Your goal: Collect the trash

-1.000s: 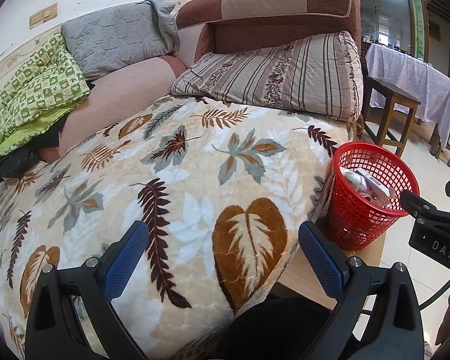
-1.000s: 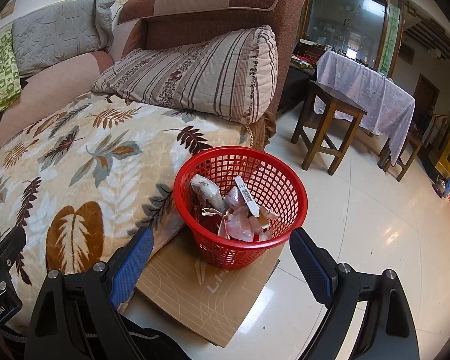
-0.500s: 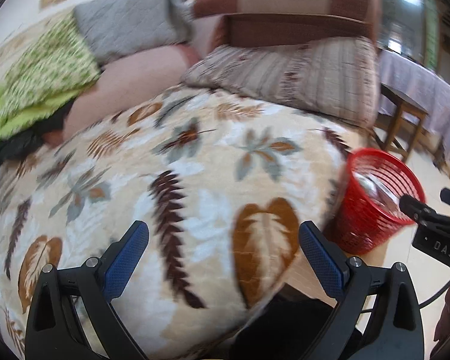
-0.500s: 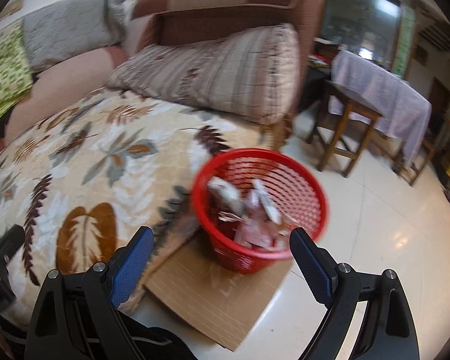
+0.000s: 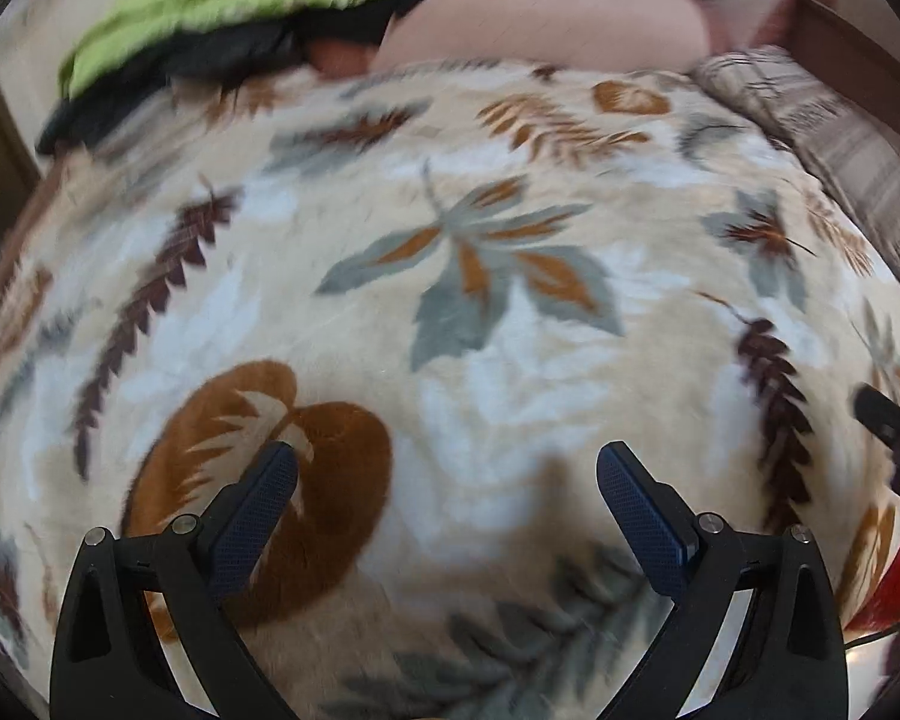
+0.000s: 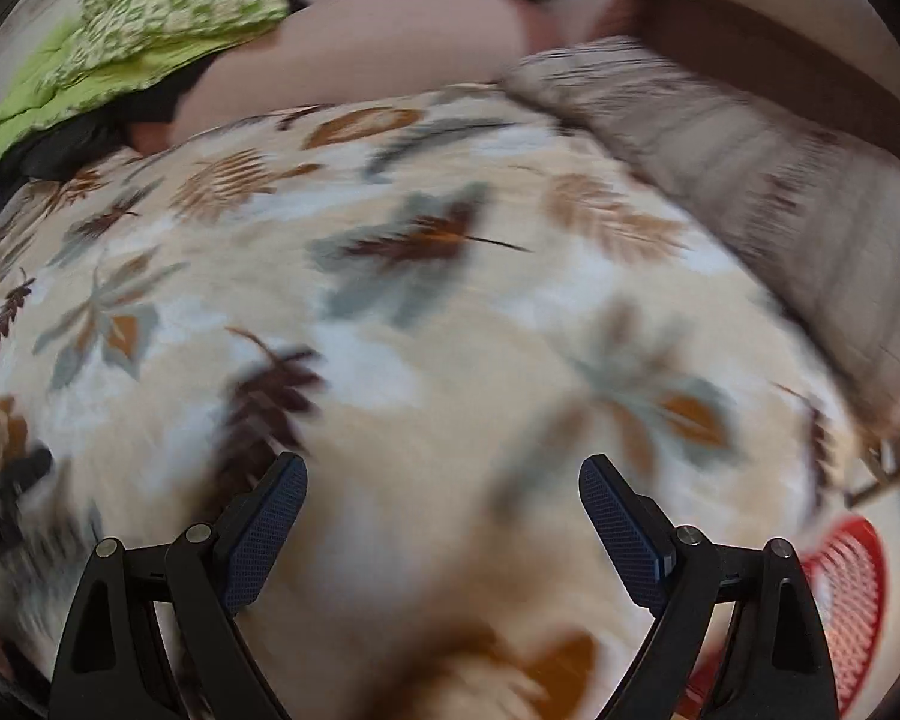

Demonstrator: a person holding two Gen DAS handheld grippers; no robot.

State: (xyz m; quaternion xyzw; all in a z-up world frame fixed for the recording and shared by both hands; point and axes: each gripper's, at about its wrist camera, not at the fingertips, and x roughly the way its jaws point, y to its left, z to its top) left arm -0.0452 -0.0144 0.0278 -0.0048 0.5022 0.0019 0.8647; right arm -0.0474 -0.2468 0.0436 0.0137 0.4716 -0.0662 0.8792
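Observation:
Both views are motion-blurred and look down on a cream blanket with a leaf print (image 5: 450, 300) spread over the sofa seat (image 6: 426, 324). My left gripper (image 5: 447, 465) hangs open over it with nothing between its fingers. Open and empty too is my right gripper (image 6: 443, 477). The red mesh basket (image 6: 852, 594) shows only at the lower right edge of the right wrist view, and as a red sliver (image 5: 888, 582) in the left wrist view. The right gripper's body (image 5: 894, 432) pokes in at the left wrist view's right edge. No loose trash shows on the blanket.
A green quilt (image 6: 168, 18) and dark cloth (image 5: 222, 54) lie at the back left of the sofa. A striped pillow (image 6: 750, 192) rests at the right, against the brown armrest (image 6: 780, 54). A pink cushion (image 5: 540, 6) forms the sofa back.
Both grippers have swung left and tilted down, away from the red basket and over the blanket. The basket has slid to the right edge of both views. Both stay open.

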